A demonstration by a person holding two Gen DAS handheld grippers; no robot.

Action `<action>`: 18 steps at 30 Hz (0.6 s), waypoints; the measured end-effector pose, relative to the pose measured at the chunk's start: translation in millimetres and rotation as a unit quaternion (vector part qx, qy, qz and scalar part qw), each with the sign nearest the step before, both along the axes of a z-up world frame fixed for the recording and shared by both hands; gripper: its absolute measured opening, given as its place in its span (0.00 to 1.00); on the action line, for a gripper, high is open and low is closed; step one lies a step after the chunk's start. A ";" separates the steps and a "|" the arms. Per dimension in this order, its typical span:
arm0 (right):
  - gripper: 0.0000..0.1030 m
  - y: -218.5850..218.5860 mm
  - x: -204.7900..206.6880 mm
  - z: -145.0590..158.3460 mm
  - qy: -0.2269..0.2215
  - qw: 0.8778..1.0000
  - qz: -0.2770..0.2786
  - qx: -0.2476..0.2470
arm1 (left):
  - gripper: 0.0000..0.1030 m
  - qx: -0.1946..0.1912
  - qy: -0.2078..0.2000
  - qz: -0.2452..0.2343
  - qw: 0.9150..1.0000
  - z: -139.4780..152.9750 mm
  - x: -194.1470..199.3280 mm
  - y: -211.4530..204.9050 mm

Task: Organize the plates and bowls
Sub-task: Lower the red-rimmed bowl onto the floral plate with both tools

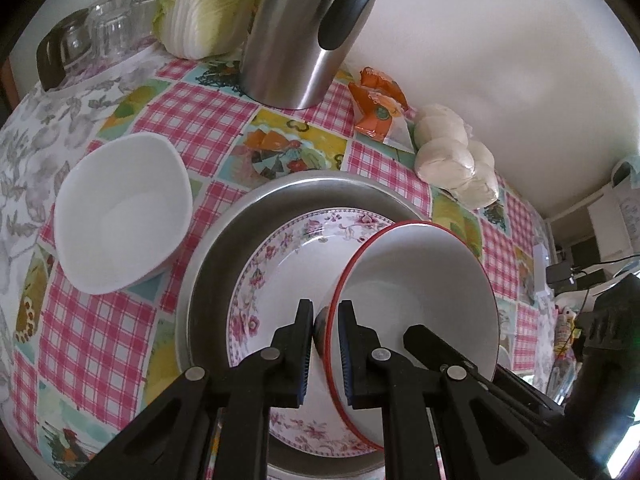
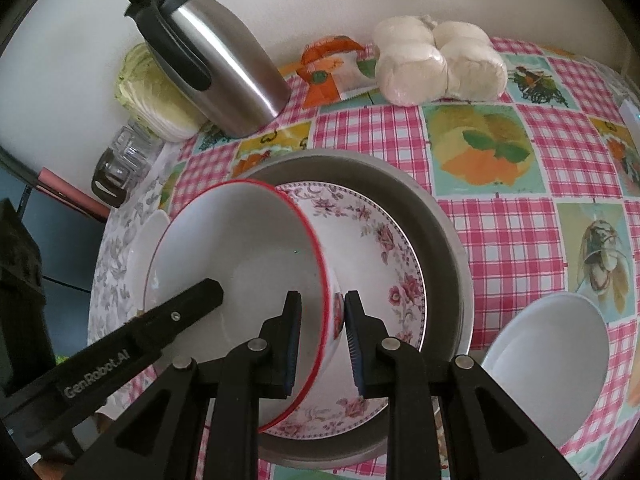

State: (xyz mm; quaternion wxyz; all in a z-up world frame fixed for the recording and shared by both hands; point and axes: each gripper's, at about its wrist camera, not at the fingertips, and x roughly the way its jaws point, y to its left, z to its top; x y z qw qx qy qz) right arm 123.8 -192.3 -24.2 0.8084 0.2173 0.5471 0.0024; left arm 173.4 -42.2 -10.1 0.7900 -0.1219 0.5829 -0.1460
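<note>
"GenRobot.AI" is printed on the left gripper [image 2: 320,322]

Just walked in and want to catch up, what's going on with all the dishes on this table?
Both grippers are clamped on the rim of a red-rimmed bowl, the left gripper and right gripper on opposite sides. The bowl is tilted over a floral plate that sits inside a metal pan. A white square bowl waits on the tablecloth beside the pan.
</note>
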 end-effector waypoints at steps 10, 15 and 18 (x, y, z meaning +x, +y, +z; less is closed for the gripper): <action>0.23 2.4 9.4 -10.3 0.012 1.000 0.007 -0.003 | 0.13 0.017 0.006 -0.005 1.000 -8.9 6.8 -2.4; 0.23 3.2 11.3 -12.7 0.019 1.000 0.007 -0.006 | 0.13 0.020 0.015 -0.007 1.000 -16.0 7.7 -2.4; 0.23 2.6 12.1 -15.0 0.023 1.000 0.009 -0.005 | 0.13 0.021 0.023 -0.006 0.999 -21.4 8.1 -2.0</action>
